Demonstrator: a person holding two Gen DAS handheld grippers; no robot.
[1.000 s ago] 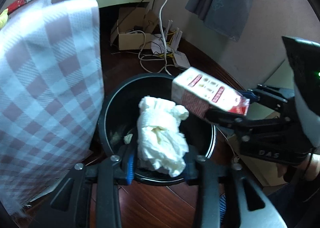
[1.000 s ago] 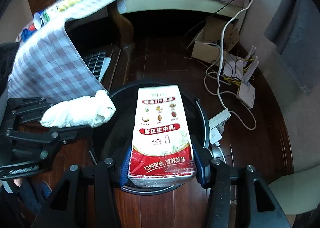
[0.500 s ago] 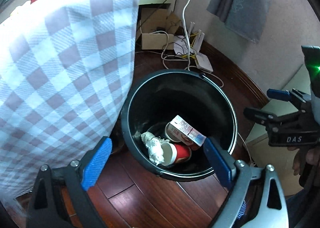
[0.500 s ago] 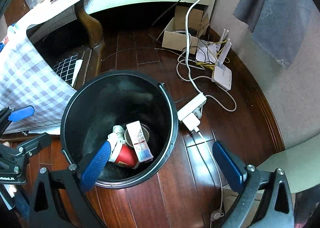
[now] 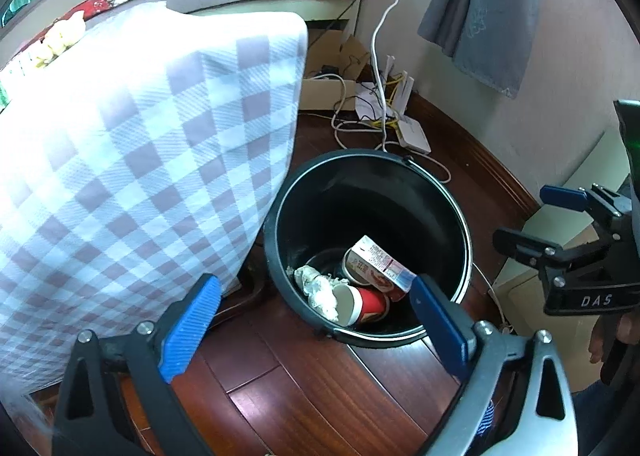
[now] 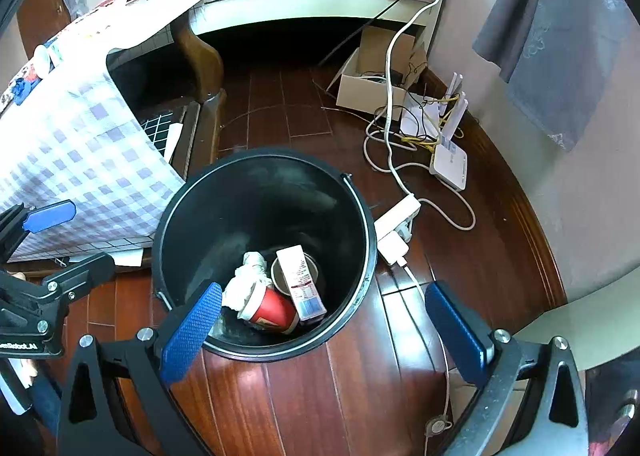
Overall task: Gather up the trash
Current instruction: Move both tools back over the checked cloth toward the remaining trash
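carton [image 6: 299, 282], cup [image 6: 269, 306], tissue [image 6: 245, 282] in bin [image 6: 188, 223]

Wooden floor [image 6: 352, 396] (black bin [image 6: 188, 240], cables [image 6: 400, 167])

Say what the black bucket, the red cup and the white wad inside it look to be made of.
Black round bucket: probably moulded plastic, with a smooth, slightly glossy wall.
Red cup with white rim: looks like coated paper, thin rolled lip, printed side.
White crumpled wad: tissue or paper towel, soft matte creases.
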